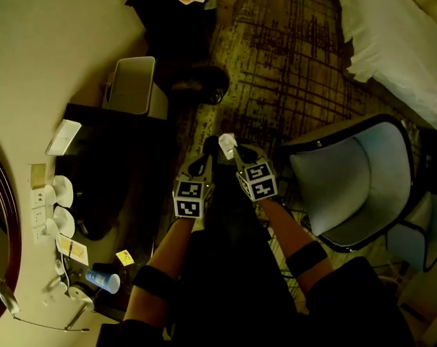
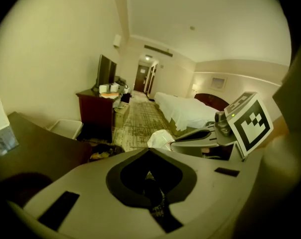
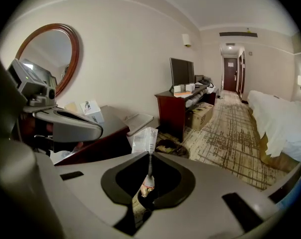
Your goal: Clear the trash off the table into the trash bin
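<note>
My right gripper (image 1: 230, 150) is shut on a crumpled clear-and-white plastic wrapper (image 1: 226, 143), which sticks up past the jaw tips in the right gripper view (image 3: 143, 141). Close beside it on the left, my left gripper (image 1: 209, 147) is shut, and I see nothing sticking out of its dark jaws (image 2: 149, 177). Both are held over the carpet, just right of the dark table (image 1: 106, 186). The white trash bin (image 1: 132, 85) stands on the floor beyond the table's far end, ahead and left of both grippers; it also shows in the left gripper view (image 2: 66, 128).
On the table lie white cups (image 1: 63, 191), a tissue box (image 1: 63, 137), yellow notes (image 1: 124, 257) and a blue item (image 1: 103, 280). A dark heap (image 1: 200, 84) lies by the bin. A grey armchair (image 1: 356, 179) stands to the right, a bed (image 1: 392, 35) beyond it.
</note>
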The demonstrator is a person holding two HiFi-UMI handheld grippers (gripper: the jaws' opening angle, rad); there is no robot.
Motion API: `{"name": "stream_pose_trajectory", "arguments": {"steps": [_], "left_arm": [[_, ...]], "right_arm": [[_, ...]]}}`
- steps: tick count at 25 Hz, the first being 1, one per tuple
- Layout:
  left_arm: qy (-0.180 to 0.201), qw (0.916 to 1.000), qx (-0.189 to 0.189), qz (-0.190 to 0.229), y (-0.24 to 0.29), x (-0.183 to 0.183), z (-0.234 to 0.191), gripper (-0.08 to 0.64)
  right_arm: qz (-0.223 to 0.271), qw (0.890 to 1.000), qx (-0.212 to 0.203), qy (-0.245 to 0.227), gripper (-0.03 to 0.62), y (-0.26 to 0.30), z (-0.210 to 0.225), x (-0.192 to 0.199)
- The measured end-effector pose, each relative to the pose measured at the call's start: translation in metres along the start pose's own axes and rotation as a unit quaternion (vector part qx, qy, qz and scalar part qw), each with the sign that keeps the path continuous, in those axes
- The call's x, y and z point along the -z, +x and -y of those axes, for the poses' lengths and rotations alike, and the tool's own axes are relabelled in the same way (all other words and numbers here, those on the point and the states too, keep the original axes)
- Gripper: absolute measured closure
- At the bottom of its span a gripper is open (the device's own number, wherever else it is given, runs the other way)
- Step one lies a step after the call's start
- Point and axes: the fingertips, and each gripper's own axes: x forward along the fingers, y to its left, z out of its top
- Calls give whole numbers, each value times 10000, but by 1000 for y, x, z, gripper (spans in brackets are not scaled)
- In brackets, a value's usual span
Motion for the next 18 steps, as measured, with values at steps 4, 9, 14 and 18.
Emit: {"name": "stream_pose_trajectory", "arguments": {"steps": [4,9,14,18], "left_arm": [[-31,9994,121,-330,48,50,-4,555],[-85,9979,207,-608,109,117,-17,555],[-248,9958,182,-858,159,195,-34,555],[-374,9946,59,-969,196,254,-55,555]], "right_arm": [[-313,9992,56,236,555,52,23,70],[-621,9964,26,568,555,107,30,139],[-943,9929,61,720,555,162,40,224],[-1111,9912,50,715,555,215,48,282]]}}
